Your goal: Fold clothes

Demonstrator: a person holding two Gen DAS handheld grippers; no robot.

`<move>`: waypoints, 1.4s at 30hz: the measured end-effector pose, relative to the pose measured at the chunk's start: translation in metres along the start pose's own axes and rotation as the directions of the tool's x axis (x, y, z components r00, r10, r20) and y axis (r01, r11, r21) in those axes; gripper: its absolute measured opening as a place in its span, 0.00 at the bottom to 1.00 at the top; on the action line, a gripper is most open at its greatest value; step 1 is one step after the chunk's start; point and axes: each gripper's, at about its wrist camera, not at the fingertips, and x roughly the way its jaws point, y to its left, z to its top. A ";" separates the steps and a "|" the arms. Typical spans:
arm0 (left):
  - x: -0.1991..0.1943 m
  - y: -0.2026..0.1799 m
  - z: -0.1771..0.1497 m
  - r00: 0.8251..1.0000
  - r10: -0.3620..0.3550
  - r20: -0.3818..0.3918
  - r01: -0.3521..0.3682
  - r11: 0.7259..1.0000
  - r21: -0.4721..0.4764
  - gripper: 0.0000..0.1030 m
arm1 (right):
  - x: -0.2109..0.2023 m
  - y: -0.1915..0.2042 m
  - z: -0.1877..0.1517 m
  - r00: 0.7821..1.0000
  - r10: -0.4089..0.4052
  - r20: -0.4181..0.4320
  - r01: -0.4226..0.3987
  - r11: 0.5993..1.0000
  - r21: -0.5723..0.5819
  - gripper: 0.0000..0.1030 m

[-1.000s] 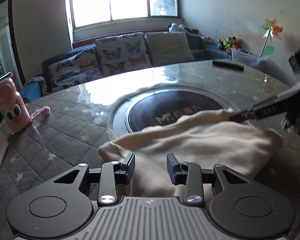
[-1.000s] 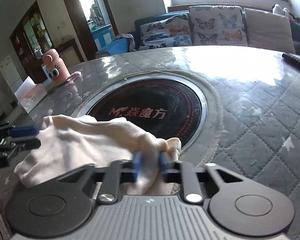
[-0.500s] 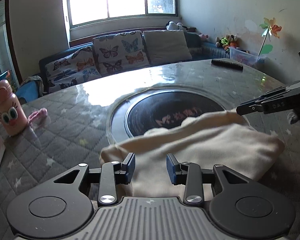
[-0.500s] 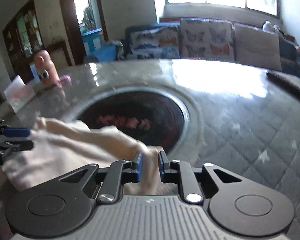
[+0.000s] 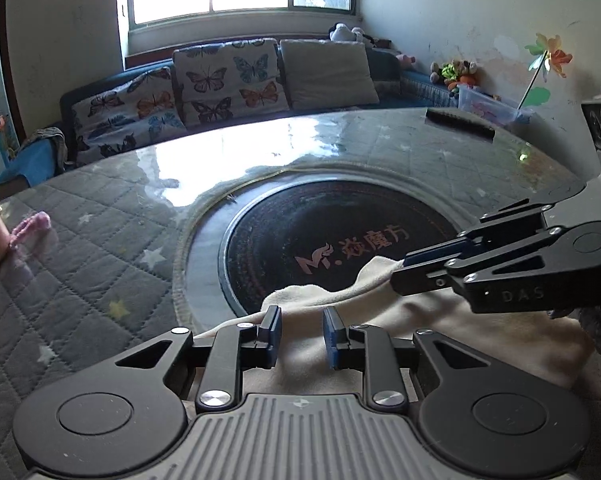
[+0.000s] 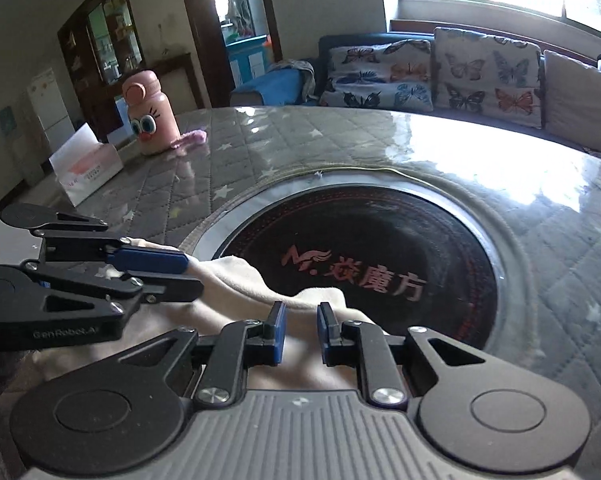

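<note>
The cream garment (image 5: 440, 320) sits bunched at the near edge of the round table (image 5: 100, 240), its far edge lapping onto the black inset hotplate (image 5: 340, 220) at 12 o'clock. Left gripper (image 5: 300, 334) hangs over it with jaws apart, nothing between them. Right gripper (image 6: 300, 332) is open too, cloth just below. Looks partly folded, though it's hard to say how far along. Probably best to pinch one clean edge layer and smooth out the lumps. Pink bottle (image 6: 152, 120) is well clear at 10 o'clock.
</note>
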 end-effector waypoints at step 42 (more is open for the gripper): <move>0.010 0.009 -0.007 0.998 0.061 0.011 -0.060 0.997 -0.048 0.67 | -0.035 0.079 -0.054 0.995 0.099 -0.027 -0.102 0.937 -0.333 0.76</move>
